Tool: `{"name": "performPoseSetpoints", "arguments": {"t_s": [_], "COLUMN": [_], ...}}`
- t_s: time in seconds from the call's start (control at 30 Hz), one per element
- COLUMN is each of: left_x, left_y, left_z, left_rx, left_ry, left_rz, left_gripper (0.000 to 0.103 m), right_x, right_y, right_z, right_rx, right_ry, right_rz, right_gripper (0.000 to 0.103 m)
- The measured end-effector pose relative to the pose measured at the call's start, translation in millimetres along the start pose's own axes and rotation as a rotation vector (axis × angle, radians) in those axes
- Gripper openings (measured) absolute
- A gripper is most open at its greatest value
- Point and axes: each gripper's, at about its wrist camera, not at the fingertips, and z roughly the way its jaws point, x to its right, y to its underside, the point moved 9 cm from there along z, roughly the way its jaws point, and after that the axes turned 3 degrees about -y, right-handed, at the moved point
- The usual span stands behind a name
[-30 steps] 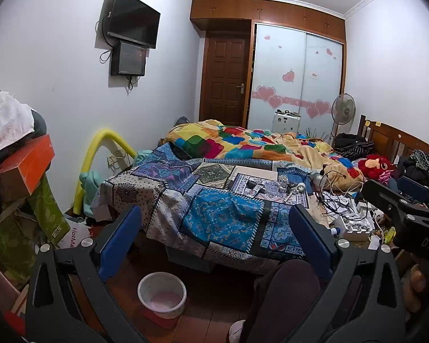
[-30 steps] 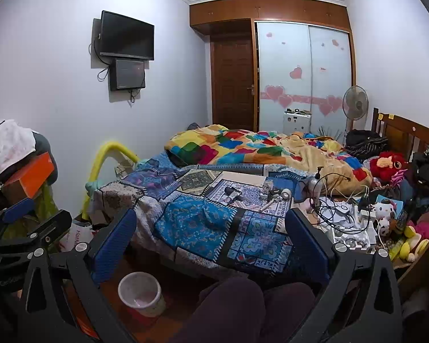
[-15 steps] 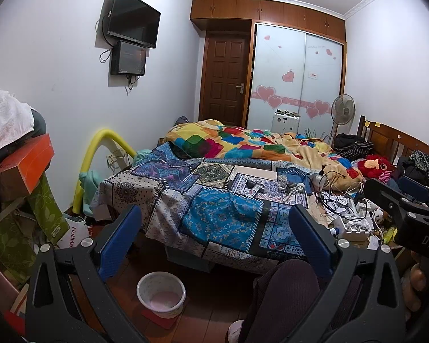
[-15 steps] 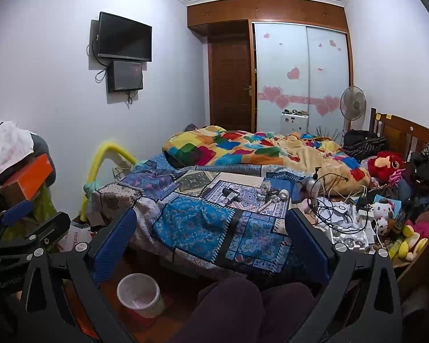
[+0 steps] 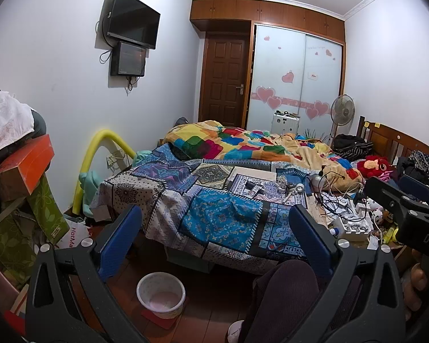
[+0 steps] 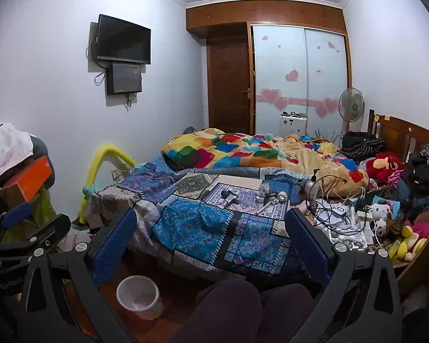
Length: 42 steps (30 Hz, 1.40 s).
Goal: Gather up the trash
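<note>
Both tools, the left tool [image 5: 214,243] and the right tool [image 6: 211,245], stand wide apart and hold nothing. The step seems to be searching. Small clutter [image 6: 251,197] lies on the bed [image 6: 203,225]; the bin [image 6: 138,295] waits on the floor below.

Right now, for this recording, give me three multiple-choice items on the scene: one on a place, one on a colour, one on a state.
1. Where is the white bin? A on the bed; B on the floor by the bed's foot; C on the wardrobe.
2. The box on the left pile is: A orange; B black; C white.
3. The left gripper and right gripper are: A both open; B both shut; C holding trash.

B: it stands on the wooden floor.
A: its sides show orange.
A: wide gaps, nothing between the fingers.
</note>
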Motion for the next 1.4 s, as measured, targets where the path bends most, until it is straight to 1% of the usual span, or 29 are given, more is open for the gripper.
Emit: {"name": "performPoseSetpoints", "arguments": {"t_s": [0.73, 0.93, 1.2, 1.4], "left_x": [2, 14, 17, 35], "left_y": [0, -10, -22, -44], "left_z": [-1, 0, 29, 64], "left_rx": [0.001, -0.010, -0.032, -0.038], "left_ry": [-0.001, -0.002, -0.006, 0.029], "left_rz": [0.001, 0.002, 0.003, 0.010], "left_gripper": [0.103, 0.103, 0.103, 0.103], "right_x": [0, 3, 10, 35], "right_y": [1, -2, -14, -26], "right_z": [0, 2, 20, 43], "right_rx": [0.000, -0.007, -0.013, -0.009], "right_ry": [0.000, 0.000, 0.024, 0.071], "right_rz": [-0.003, -0.001, 0.002, 0.014], "right_gripper": [0.103, 0.103, 0.103, 0.103]}}
